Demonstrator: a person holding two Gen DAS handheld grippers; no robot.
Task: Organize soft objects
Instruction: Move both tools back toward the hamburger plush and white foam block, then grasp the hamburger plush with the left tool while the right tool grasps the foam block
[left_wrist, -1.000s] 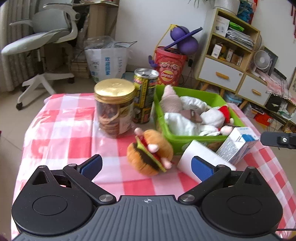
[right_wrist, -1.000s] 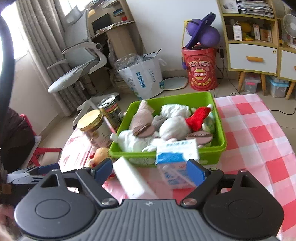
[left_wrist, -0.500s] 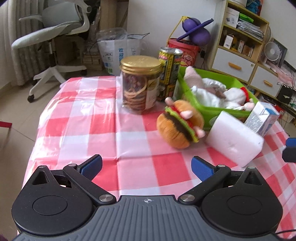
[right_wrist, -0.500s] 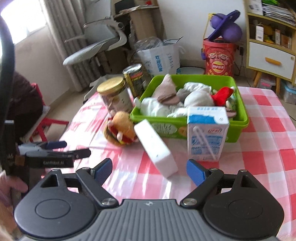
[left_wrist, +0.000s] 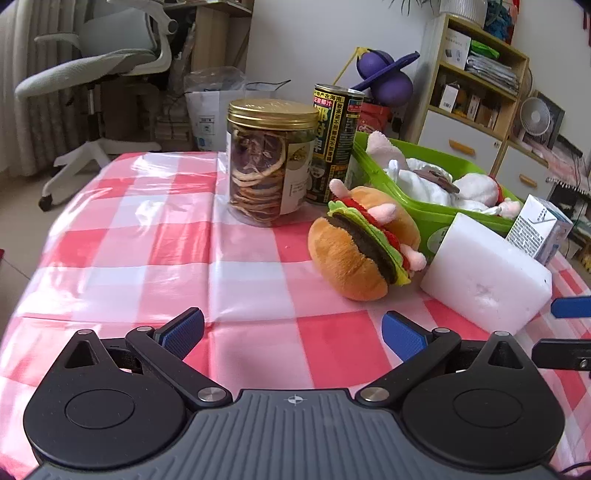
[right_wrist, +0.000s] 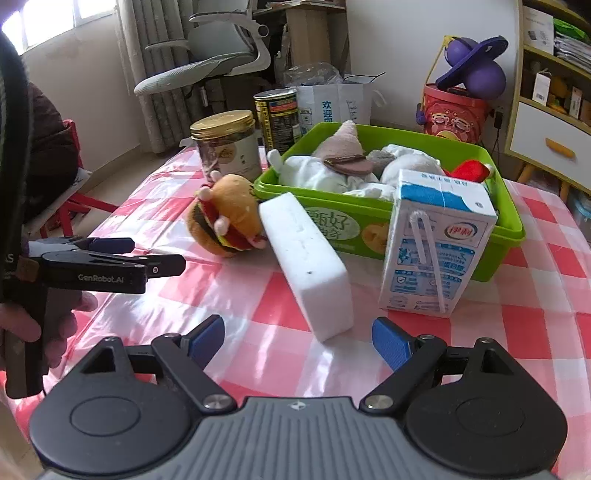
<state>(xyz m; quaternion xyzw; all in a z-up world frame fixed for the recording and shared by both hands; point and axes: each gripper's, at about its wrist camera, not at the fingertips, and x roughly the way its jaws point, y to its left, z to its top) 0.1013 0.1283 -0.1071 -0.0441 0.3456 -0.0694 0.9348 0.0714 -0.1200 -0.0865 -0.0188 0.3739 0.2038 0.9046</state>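
Note:
A plush hamburger (left_wrist: 364, 243) (right_wrist: 229, 216) lies on the red-checked tablecloth in front of a green bin (left_wrist: 424, 218) (right_wrist: 369, 225) that holds several soft toys. A white sponge block (left_wrist: 484, 282) (right_wrist: 308, 264) leans beside the burger. My left gripper (left_wrist: 293, 336) is open and empty, low over the cloth, short of the burger; the right wrist view shows it from the side (right_wrist: 147, 254). My right gripper (right_wrist: 297, 341) is open and empty, with the near end of the sponge just ahead of it. Its blue fingertips (left_wrist: 570, 306) show at the right edge of the left wrist view.
A gold-lidded jar (left_wrist: 271, 162) (right_wrist: 227, 144) and a dark tin can (left_wrist: 334, 142) (right_wrist: 277, 118) stand left of the bin. A milk carton (right_wrist: 436, 243) (left_wrist: 537, 229) stands in front of it. An office chair (left_wrist: 99, 70), bags and a shelf unit (left_wrist: 476, 99) lie beyond the table.
Both grippers have sunk towards the table, so the burger, sponge and carton appear larger and closer. The right gripper's view has levelled out. Both stay open.

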